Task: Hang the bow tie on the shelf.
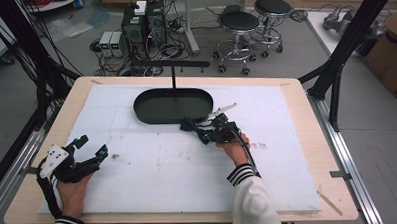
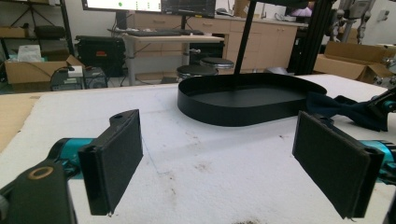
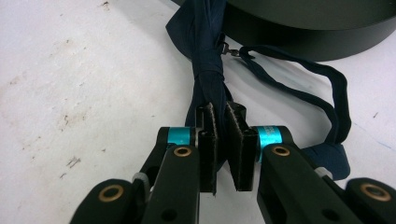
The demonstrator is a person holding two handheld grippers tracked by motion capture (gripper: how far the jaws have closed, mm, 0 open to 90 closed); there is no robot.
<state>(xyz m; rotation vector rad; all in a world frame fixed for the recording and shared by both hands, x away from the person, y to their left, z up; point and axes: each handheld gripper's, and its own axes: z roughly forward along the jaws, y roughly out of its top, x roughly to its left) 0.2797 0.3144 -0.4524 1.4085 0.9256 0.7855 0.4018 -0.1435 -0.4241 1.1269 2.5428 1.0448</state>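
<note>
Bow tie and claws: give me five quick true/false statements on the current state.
1. The right claw is shut on the bow tie. True.
2. The bow tie lies inside the tray. False: it is on the white board, just outside the tray wall.
3. The left claw is open and holds nothing. True.
4. The left claw touches the tray. False: it is apart from it, near the board's left edge.
5. The tie's strap trails loose on the board. True.
</note>
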